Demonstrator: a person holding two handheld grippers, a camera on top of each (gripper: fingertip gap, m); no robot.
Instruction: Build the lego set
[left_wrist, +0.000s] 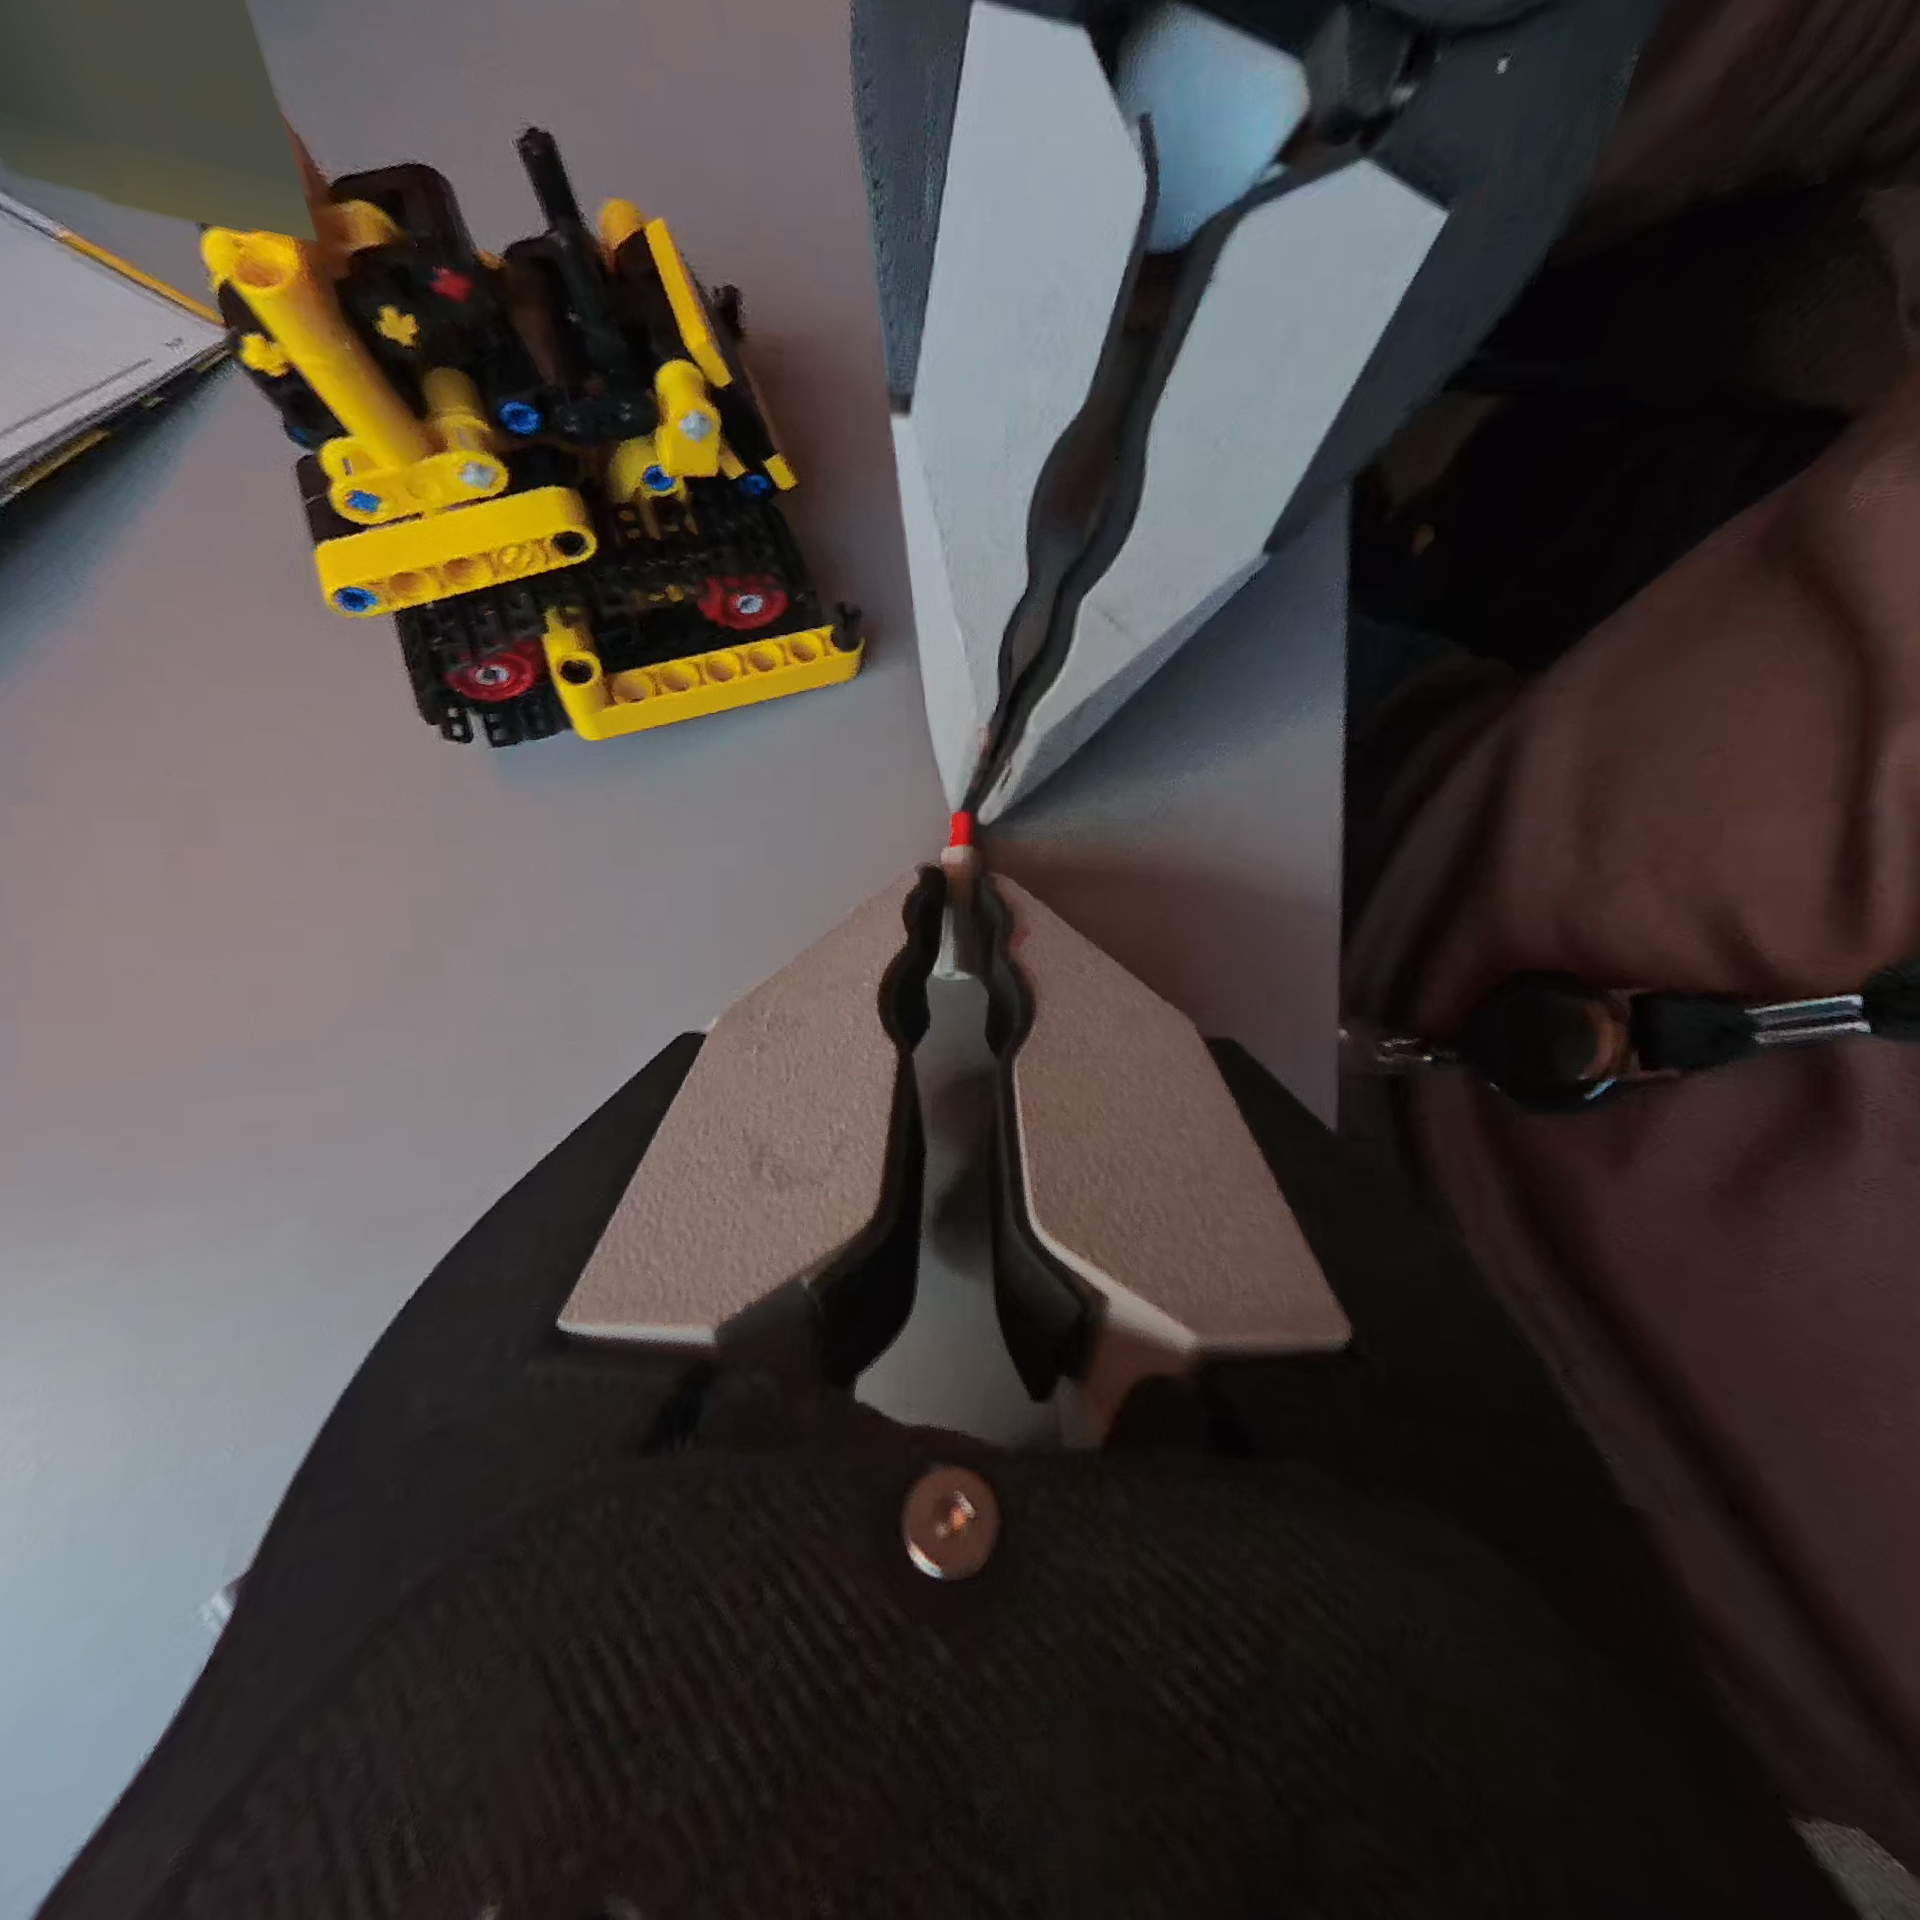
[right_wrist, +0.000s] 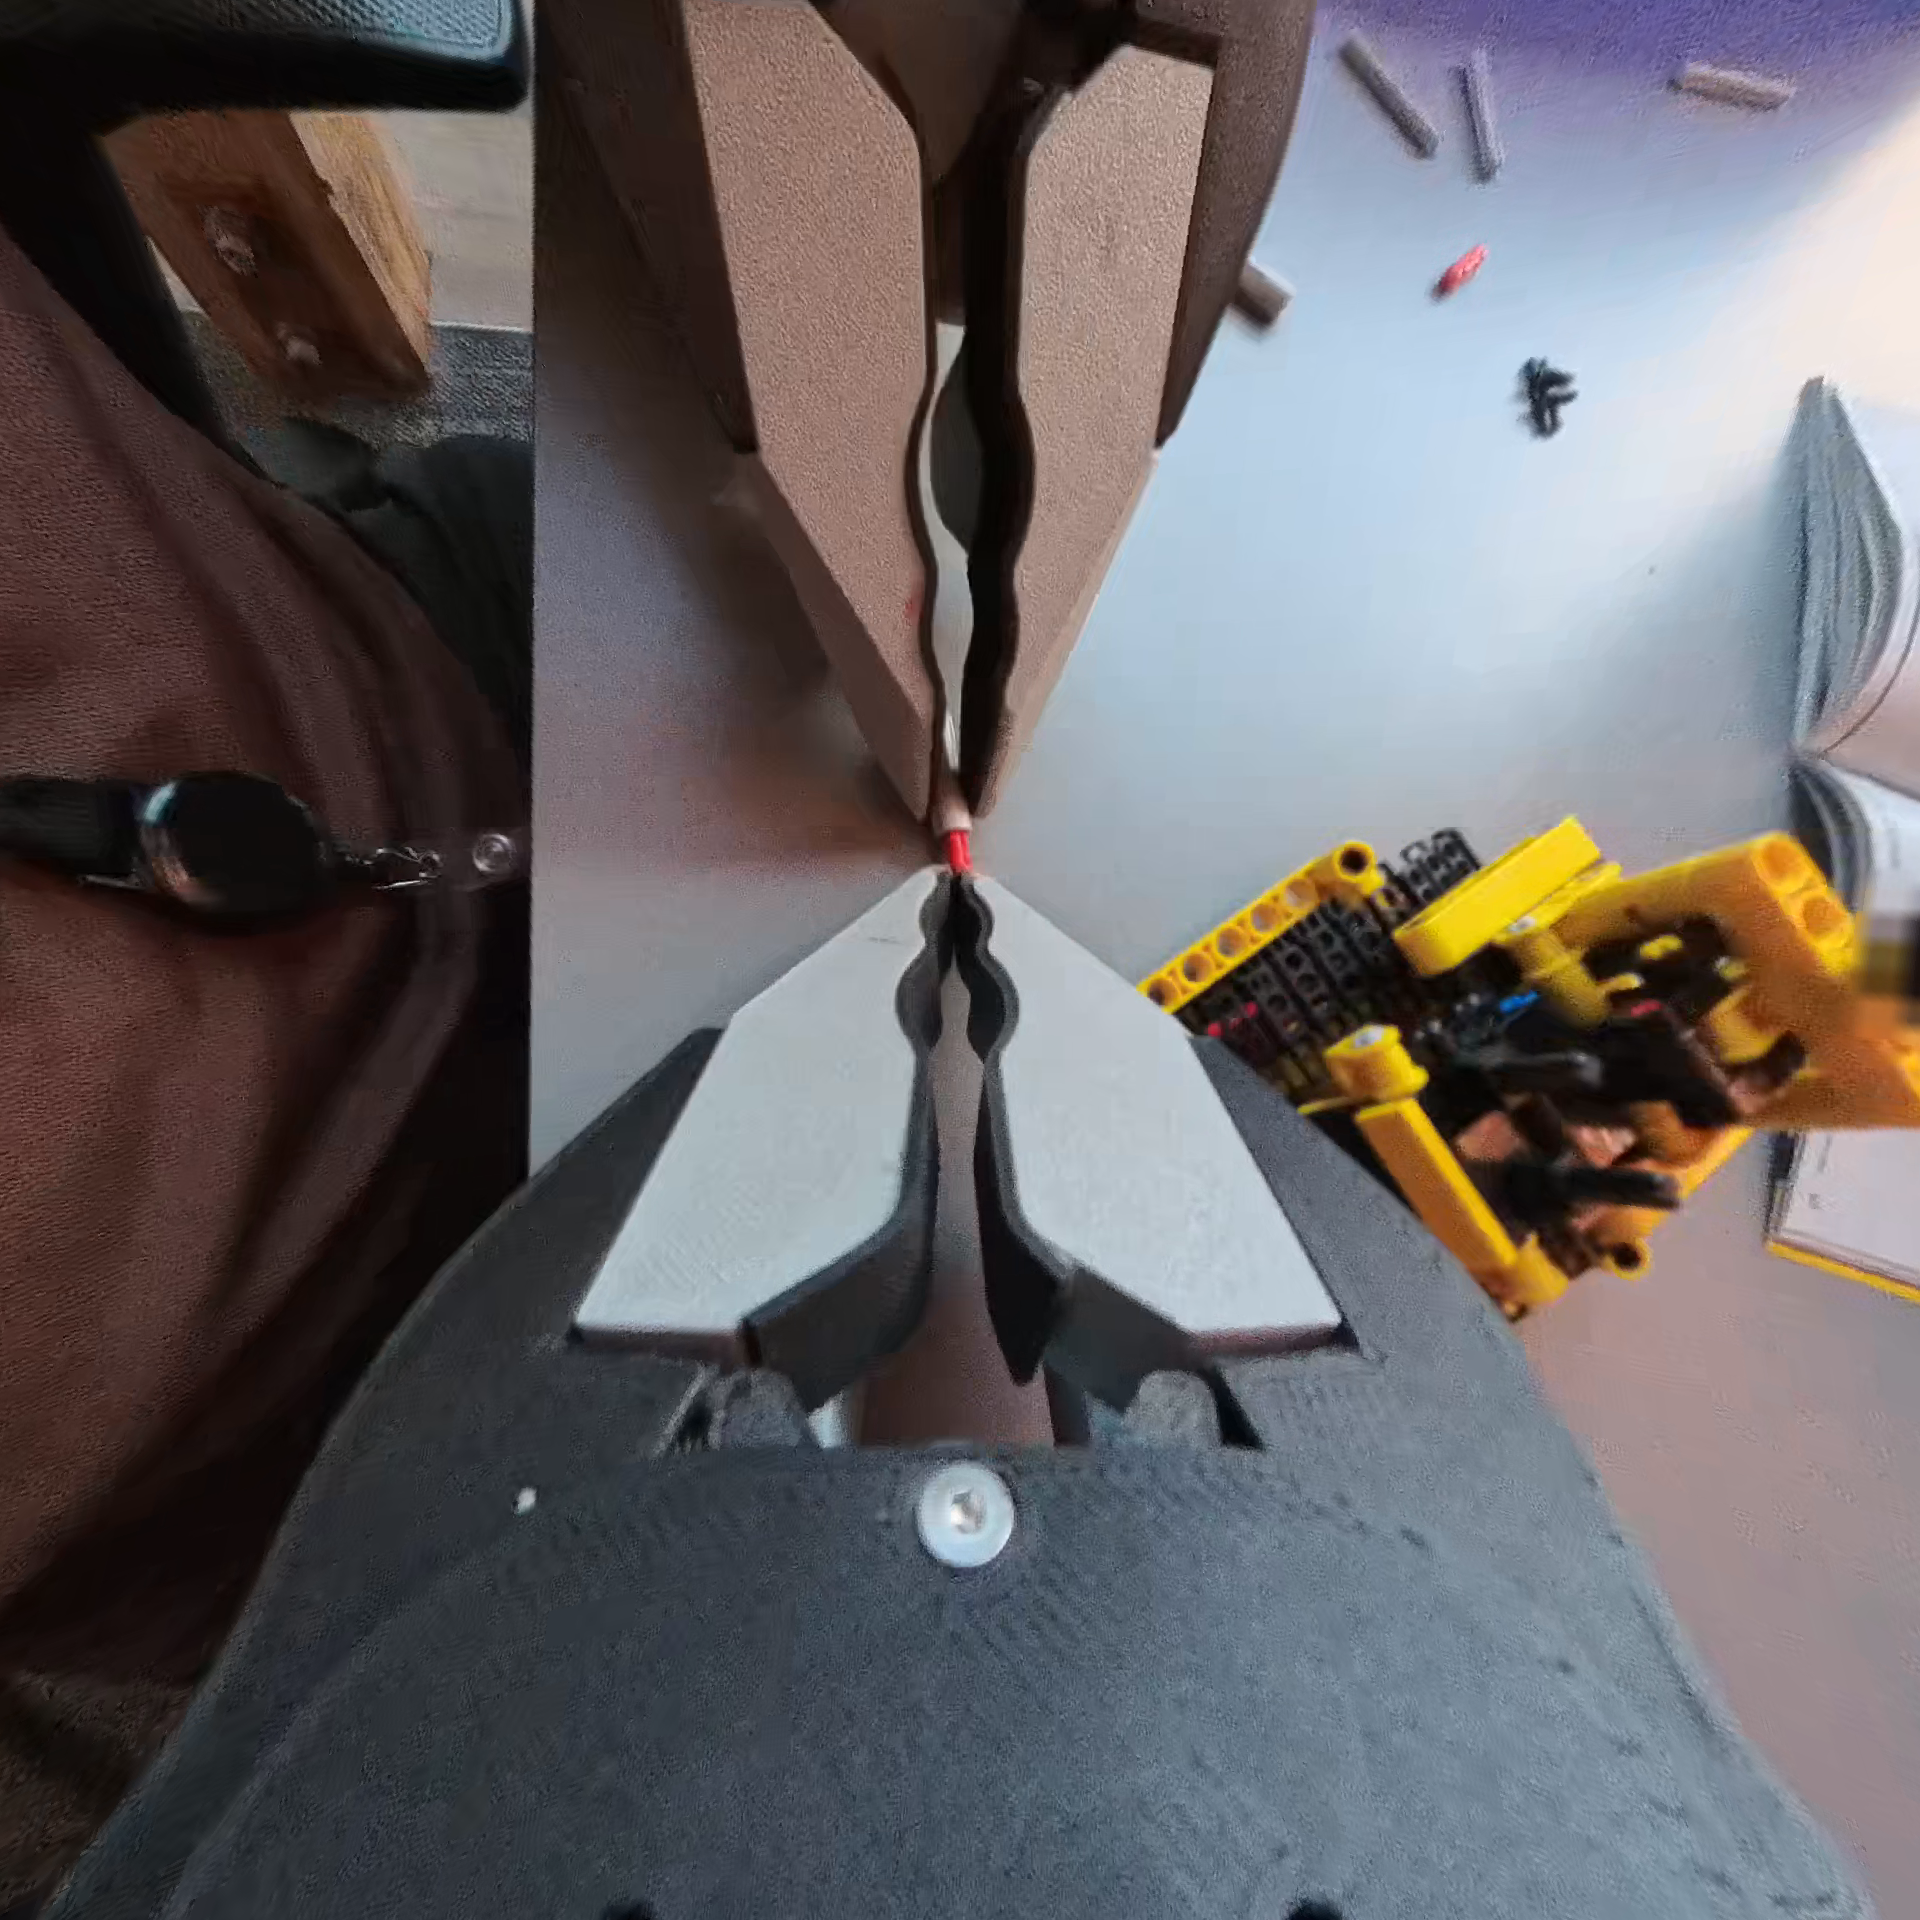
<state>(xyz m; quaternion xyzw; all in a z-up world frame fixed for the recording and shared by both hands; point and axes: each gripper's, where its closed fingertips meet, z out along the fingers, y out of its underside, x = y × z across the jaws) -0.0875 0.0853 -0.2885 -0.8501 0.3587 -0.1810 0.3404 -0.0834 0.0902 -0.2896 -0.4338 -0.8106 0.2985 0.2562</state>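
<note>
Two grippers meet tip to tip over a small peg, with the half-built model off to the side.

My left gripper (left_wrist: 958, 883) is clamped on a pale grey-tan pin (left_wrist: 954, 925) that runs back between its fingers; my right gripper (right_wrist: 954, 883), directly opposite and nose to nose with it, pinches a small red piece (right_wrist: 956, 852) that butts against the pin's end. Both parts look light, hard and slick, so I judge they could twist or pop free; a hold near the joint seems best. Beyond the tips, off to one side on the grey table (left_wrist: 312, 935), the yellow-and-black lego model (left_wrist: 520, 447) stands well apart. Farther off lie loose pieces (right_wrist: 1465, 270) and an open booklet (right_wrist: 1860, 582). My brown sleeve (left_wrist: 1662, 831) lies close beside the grippers. No container shows.
</note>
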